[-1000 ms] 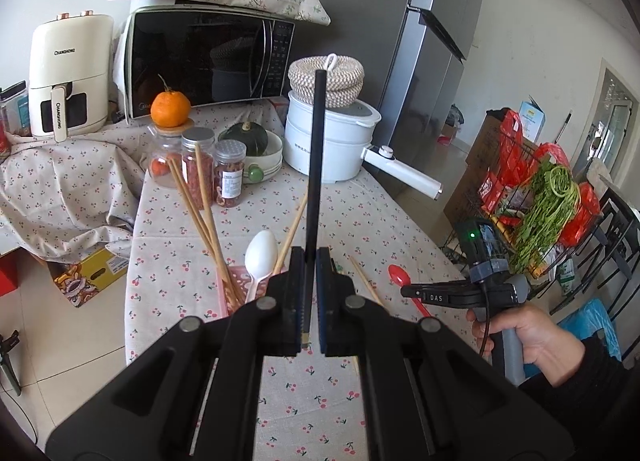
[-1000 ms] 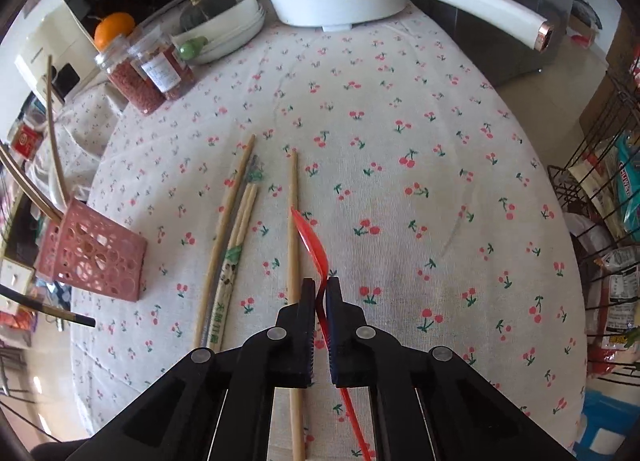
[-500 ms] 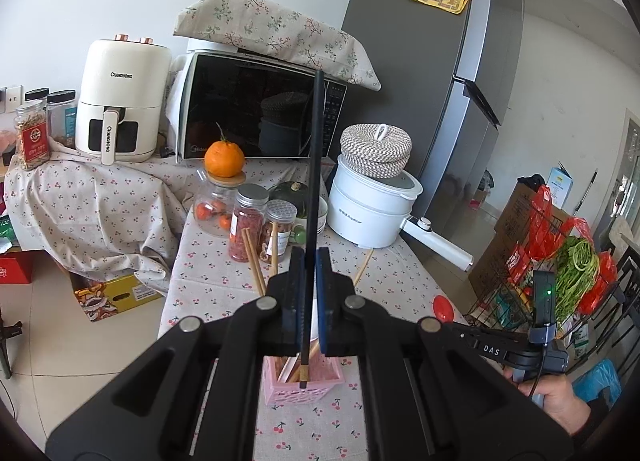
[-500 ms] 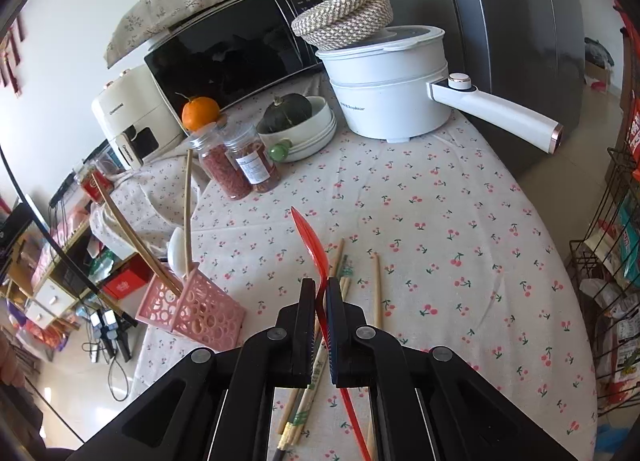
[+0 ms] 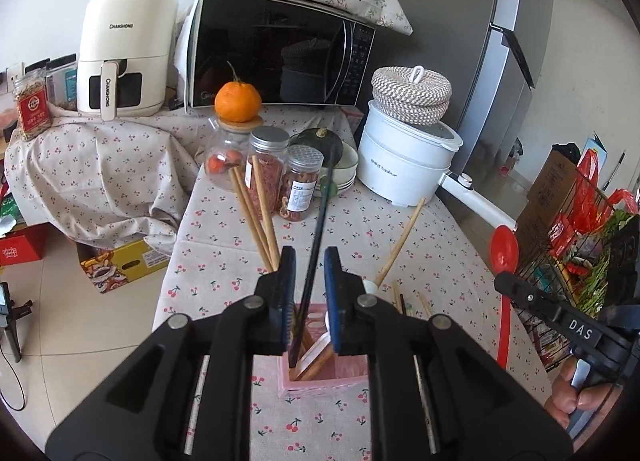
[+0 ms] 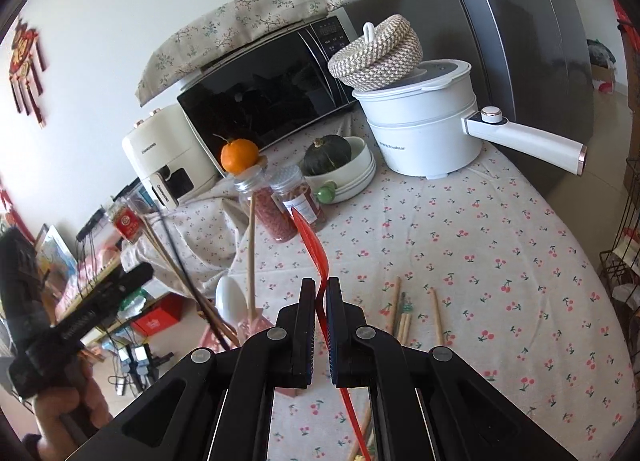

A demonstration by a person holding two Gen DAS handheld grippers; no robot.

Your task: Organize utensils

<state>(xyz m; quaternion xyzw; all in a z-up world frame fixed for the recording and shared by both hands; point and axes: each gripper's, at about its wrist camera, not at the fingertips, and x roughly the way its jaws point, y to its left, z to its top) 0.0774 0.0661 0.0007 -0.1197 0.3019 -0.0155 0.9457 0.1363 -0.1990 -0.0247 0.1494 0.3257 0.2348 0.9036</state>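
My left gripper (image 5: 308,261) hangs just above the pink utensil basket (image 5: 320,379), and its jaws are opening. A black chopstick (image 5: 318,229) stands loose between them, untouched by the pads, with its lower end inside the basket. Wooden chopsticks (image 5: 256,221) and a white spoon (image 6: 230,299) also stand in the basket. To the right, my right gripper (image 6: 319,289) is shut on a red spoon (image 6: 310,241), held up off the table with its bowl upward. Several loose wooden chopsticks (image 6: 400,313) lie on the cherry-print tablecloth (image 6: 500,261).
Spice jars (image 5: 268,173) with an orange on top stand behind the basket, beside a bowl with a green squash (image 6: 328,155). A white pot (image 5: 404,161) with a long handle sits at the back right. A microwave (image 5: 276,49) and an air fryer (image 5: 124,61) stand behind. A wire rack (image 5: 592,241) borders the table's right edge.
The left gripper came down over the basket and its jaws parted, so the black chopstick now leans free in the basket. The right gripper lifted the red spoon off the table.
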